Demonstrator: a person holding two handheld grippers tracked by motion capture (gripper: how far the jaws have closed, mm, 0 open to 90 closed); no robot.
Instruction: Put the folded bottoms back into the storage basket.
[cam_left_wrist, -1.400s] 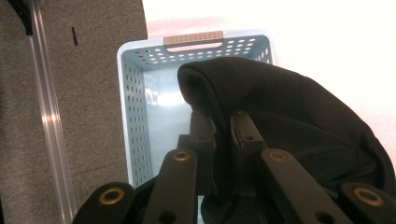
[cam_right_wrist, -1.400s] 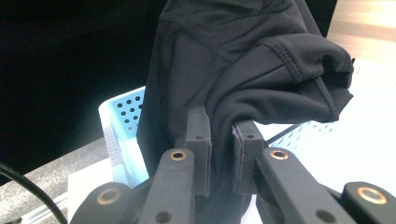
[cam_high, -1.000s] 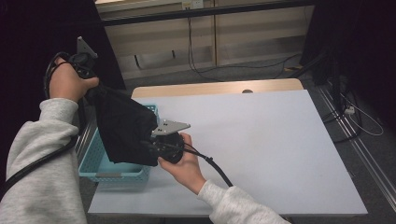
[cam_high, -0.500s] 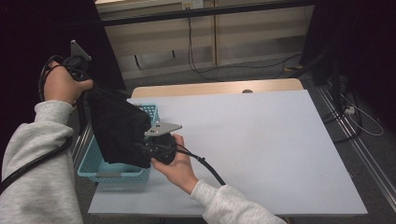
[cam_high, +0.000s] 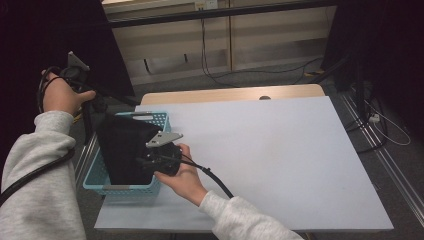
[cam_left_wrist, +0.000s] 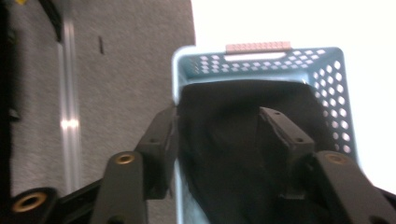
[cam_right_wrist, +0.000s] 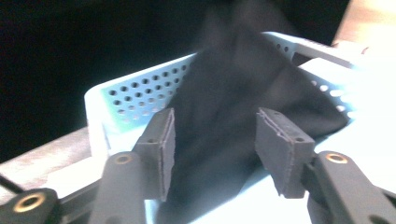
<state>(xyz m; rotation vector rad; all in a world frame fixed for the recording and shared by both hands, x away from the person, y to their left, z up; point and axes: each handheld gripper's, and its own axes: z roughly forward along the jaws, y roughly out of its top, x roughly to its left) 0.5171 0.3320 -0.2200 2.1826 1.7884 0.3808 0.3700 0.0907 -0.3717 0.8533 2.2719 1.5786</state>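
Both my tongs just popped open, nothing pinched now. Left tongs (cam_left_wrist: 219, 140) and right tongs (cam_right_wrist: 215, 149) hover over the black cloth (cam_high: 125, 150) slumped in the blue basket (cam_high: 120, 189), surface's 9 o'clock edge.

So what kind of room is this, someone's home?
More likely a lab or recording workspace: a bare white table, cables trailing over carpeted floor, dark curtains around it, and a handheld gripper over a blue basket.

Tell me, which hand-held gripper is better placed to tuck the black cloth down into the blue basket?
Probably the right hand-held gripper: it sits at the basket rim beside the black cloth, jaws just opened. The left hand-held gripper hangs higher, behind the basket.
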